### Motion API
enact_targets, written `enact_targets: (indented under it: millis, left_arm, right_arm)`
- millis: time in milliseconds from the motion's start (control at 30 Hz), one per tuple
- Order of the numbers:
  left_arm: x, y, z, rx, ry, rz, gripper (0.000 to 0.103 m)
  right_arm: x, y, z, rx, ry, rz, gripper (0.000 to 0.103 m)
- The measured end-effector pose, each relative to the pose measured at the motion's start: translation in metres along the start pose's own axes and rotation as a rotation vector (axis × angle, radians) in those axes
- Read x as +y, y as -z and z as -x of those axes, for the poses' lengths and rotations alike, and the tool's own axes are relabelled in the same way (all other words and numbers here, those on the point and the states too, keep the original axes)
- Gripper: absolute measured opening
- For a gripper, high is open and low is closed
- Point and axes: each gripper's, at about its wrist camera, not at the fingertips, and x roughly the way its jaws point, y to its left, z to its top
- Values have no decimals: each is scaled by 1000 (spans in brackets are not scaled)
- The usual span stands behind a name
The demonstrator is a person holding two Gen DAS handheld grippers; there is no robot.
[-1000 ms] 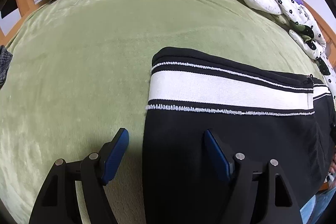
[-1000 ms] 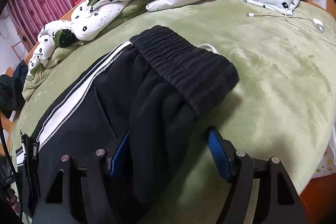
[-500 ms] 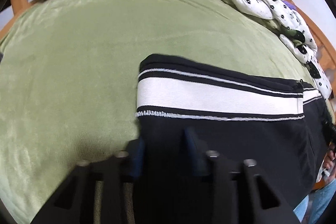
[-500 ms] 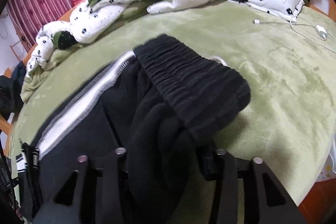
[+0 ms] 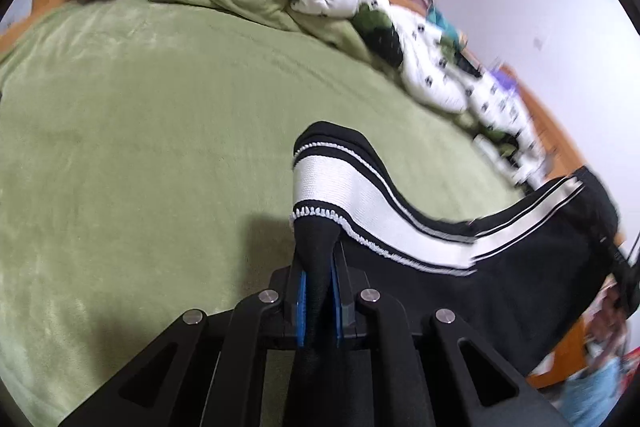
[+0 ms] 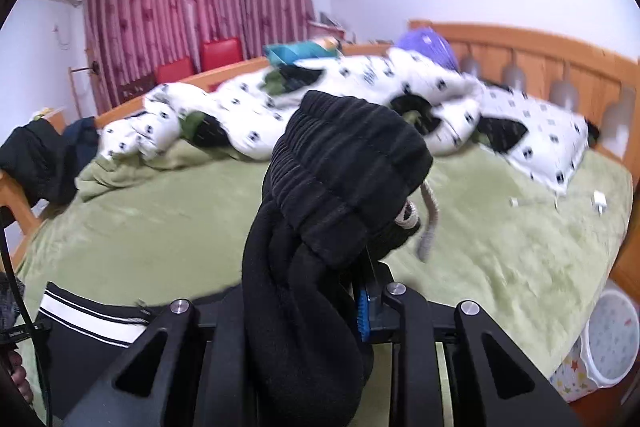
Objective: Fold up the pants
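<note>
Black pants (image 5: pixel 500 291) are hanging above the green bed (image 5: pixel 160 147), left gripper (image 5: pixel 319 291) pinching the hem, right gripper (image 6: pixel 320 311) closing on the bunched waistband.

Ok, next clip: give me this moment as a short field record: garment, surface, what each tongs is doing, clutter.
garment: black pants with a white side stripe
surface: green bed cover
left tongs: shut on the pants leg hem, fabric pinched between the blue pads
right tongs: closing on the bunched ribbed waistband, cloth between the pads, drawstring dangling
pants state: both ends raised off the bed, middle sagging
clutter: flower-print quilt along the far side, white charger on the cover
</note>
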Motion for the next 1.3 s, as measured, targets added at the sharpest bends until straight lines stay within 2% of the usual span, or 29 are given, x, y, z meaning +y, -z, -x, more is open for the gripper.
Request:
enact_targets:
  millis: [33, 133, 233, 367, 433, 500, 633, 700, 767, 800, 900, 1000, 1133, 1167, 1300]
  left_arm:
    - [5, -3, 8, -12, -14, -5, 10]
    - [23, -10, 42, -98, -115, -58, 10]
    - [60, -22, 68, -122, -188, -27, 10]
    - [111, -33, 90, -113, -331, 6, 10]
    - [129, -33, 83, -88, -361, 26, 11]
    - [146, -30, 68, -67, -384, 49, 11]
    - [158, -17, 37, -28, -506, 30, 21]
    - [162, -12, 31, -20, -545, 23, 28]
    - [161, -9, 27, -4, -589, 11, 31]
    - [159, -5, 30, 0, -599, 4, 31]
    - [148, 4, 37, 2, -594, -33, 41]
    - [135, 17, 51, -15, -565, -59, 53]
    - [125, 42, 63, -15, -521, -67, 55]
    - [125, 48, 64, -10, -511, -63, 55]
    - [131, 70, 76, -8, -509, -37, 55]
  right_arm:
    - [15, -5, 6, -12, -24, 2, 24]
    - [54, -11, 15, -19, -120, -9, 24]
    - [98, -6, 16, -14, -213, -9, 24]
    - [147, 16, -5, 23, -307, 14, 24]
    - [155, 33, -22, 41, -291, 46, 24]
    - [146, 49, -44, 66, -239, 63, 24]
    - [97, 82, -99, 217, -139, 36, 27]
    - [77, 101, -122, 290, -120, 15, 33]
    - [69, 119, -132, 318, -98, 33, 40]
    - [68, 127, -132, 321, -85, 48, 44]
    - [63, 144, -131, 373, -47, 89, 50]
    - [56, 150, -108, 372, 9, 145, 51]
    - [78, 143, -63, 363, 62, 235, 51]
    - [86, 140, -56, 364, 42, 236, 51]
    - [150, 138, -30, 368, -147, 245, 51]
